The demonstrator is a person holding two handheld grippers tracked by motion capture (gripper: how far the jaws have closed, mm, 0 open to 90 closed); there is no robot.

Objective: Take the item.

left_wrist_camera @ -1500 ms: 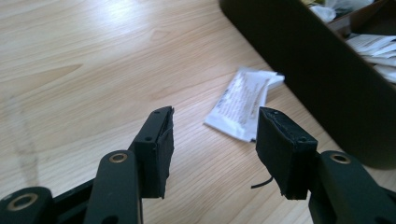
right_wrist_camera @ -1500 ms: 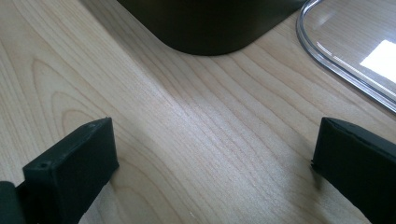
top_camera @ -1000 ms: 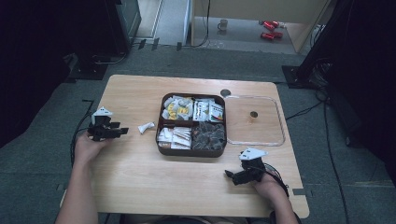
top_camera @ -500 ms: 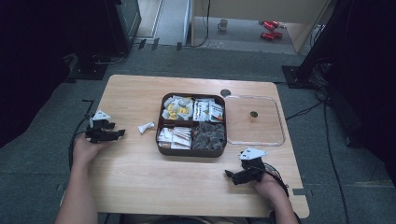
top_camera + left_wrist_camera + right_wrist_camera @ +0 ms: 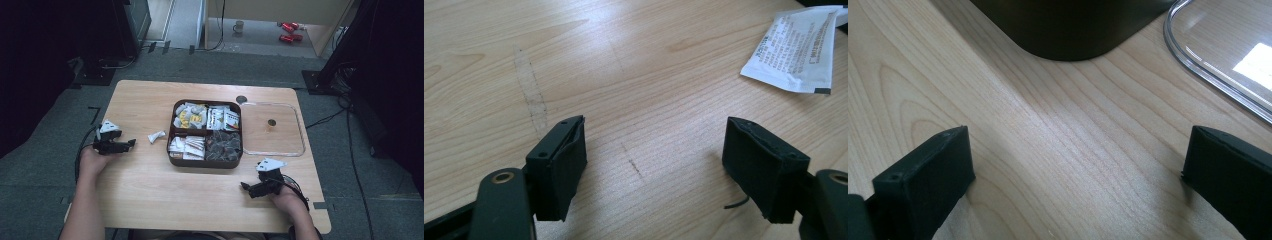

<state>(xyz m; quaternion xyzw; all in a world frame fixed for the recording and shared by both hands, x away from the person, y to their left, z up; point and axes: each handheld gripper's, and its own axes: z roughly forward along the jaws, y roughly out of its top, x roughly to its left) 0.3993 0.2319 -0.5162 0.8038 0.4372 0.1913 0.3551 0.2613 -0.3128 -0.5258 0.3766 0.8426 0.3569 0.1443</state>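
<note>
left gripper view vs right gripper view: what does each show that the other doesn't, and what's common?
Left gripper view alone: a white printed sachet lying flat on the wood at upper right, apart from the open left gripper, plus faint scuff marks on the wood.

Right gripper view alone: a rounded corner of the dark tray at top and the edge of the clear lid at right, both ahead of the open right gripper.

Both: light wooden table, two black jaws spread wide with nothing between them.
</note>
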